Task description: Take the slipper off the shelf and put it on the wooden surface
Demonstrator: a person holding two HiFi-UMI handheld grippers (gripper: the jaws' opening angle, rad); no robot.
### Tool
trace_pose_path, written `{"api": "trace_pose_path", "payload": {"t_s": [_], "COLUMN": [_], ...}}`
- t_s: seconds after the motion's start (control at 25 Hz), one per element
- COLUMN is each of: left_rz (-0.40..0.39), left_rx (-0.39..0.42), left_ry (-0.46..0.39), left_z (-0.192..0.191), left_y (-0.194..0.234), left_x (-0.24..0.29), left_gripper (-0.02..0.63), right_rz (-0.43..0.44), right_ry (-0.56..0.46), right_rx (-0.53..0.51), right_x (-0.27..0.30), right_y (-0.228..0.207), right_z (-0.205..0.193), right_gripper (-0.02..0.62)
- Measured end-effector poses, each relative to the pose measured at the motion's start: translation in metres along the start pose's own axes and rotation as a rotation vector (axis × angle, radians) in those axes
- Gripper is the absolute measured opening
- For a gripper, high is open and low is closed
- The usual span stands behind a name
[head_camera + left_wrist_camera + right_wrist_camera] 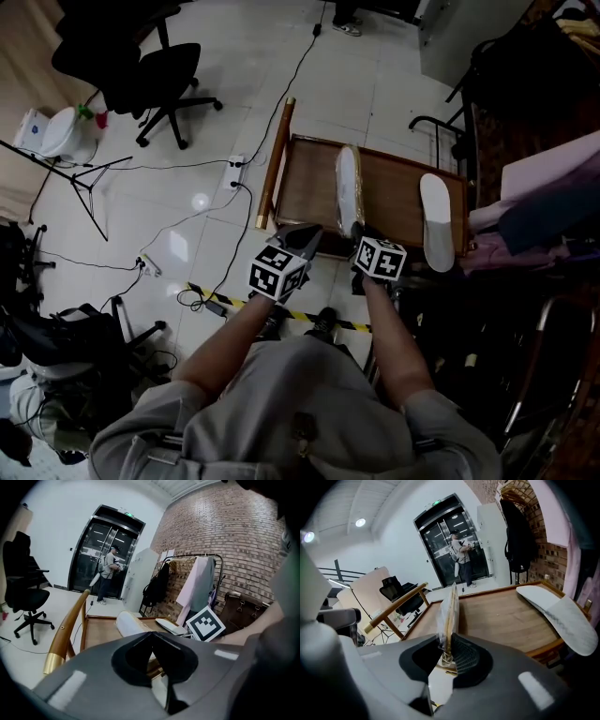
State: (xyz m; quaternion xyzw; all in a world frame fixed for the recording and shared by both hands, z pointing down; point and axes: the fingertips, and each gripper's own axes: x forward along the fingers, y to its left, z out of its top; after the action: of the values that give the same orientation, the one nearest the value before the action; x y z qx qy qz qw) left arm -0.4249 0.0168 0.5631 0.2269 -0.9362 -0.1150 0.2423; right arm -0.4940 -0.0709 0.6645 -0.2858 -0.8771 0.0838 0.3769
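Note:
A white slipper (347, 190) wrapped in clear plastic stands on its edge over the wooden surface (394, 192). My right gripper (358, 234) is shut on its near end. In the right gripper view the slipper (448, 609) rises thin and upright from between the jaws of the right gripper (449, 641). A second white slipper (436, 220) lies flat at the right side of the wood, also visible as the slipper (562, 613). My left gripper (302, 242) hovers at the near left edge of the wood, and the left gripper (151, 637) is shut with nothing in it.
A wooden rail with a gold tip (278, 159) runs along the surface's left side. A black office chair (150, 66), cables and a power strip (236, 171) are on the tiled floor at left. Hanging clothes (548, 202) crowd the right. A person (109, 573) stands at a glass door.

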Motion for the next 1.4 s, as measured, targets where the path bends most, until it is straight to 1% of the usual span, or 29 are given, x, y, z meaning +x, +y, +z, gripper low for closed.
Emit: {"api": "trace_pose_path", "payload": {"t_s": [0.24,0.4,0.56,0.64,0.72,0.76,0.88,1.0,1.08,1.24,1.36,1.4], "left_rz": [0.044,0.048,0.041,0.035,0.026,0.022,0.007,-0.008,-0.018,-0.041,-0.053,-0.055], "left_rx": [0.004,0.004,0.010,0.014,0.016,0.018,0.030,0.048,0.058,0.065,0.079,0.086], "left_ry": [0.034,0.041,0.045,0.046,0.048,0.048,0.037,0.023,0.014,-0.006,-0.016,-0.015], "left_z": [-0.004,-0.008,-0.011,-0.012,-0.012,-0.011,-0.006,0.002,0.007,0.019,0.025,0.026], "left_y": [0.009,0.010,0.006,0.004,0.002,0.000,-0.003,-0.009,-0.014,-0.024,-0.029,-0.030], "left_x": [0.007,0.007,0.007,0.009,0.008,0.008,0.009,0.011,0.012,0.013,0.012,0.011], "left_gripper": [0.006,0.006,0.006,0.006,0.006,0.006,0.006,0.006,0.006,0.006,0.006,0.006], "right_rz": [-0.047,-0.039,-0.043,-0.055,-0.069,-0.074,-0.070,-0.040,-0.011,0.027,0.042,0.050], "right_ry": [0.016,0.023,0.035,0.038,0.034,0.030,-0.003,-0.065,-0.113,-0.209,-0.256,-0.268], "right_rx": [-0.061,-0.076,-0.096,-0.102,-0.112,-0.120,-0.143,-0.173,-0.211,-0.263,-0.279,-0.280], "right_x": [0.007,0.007,0.004,0.002,-0.002,-0.005,-0.015,-0.031,-0.046,-0.078,-0.098,-0.103], "right_y": [-0.010,-0.007,-0.008,-0.013,-0.015,-0.015,-0.011,-0.001,0.008,0.023,0.031,0.034], "right_z": [0.000,-0.003,-0.009,-0.012,-0.012,-0.011,0.000,0.022,0.036,0.063,0.076,0.080], "right_gripper": [0.063,0.066,0.131,0.182,0.218,0.227,0.227,0.225,0.199,0.087,0.009,0.000]}}
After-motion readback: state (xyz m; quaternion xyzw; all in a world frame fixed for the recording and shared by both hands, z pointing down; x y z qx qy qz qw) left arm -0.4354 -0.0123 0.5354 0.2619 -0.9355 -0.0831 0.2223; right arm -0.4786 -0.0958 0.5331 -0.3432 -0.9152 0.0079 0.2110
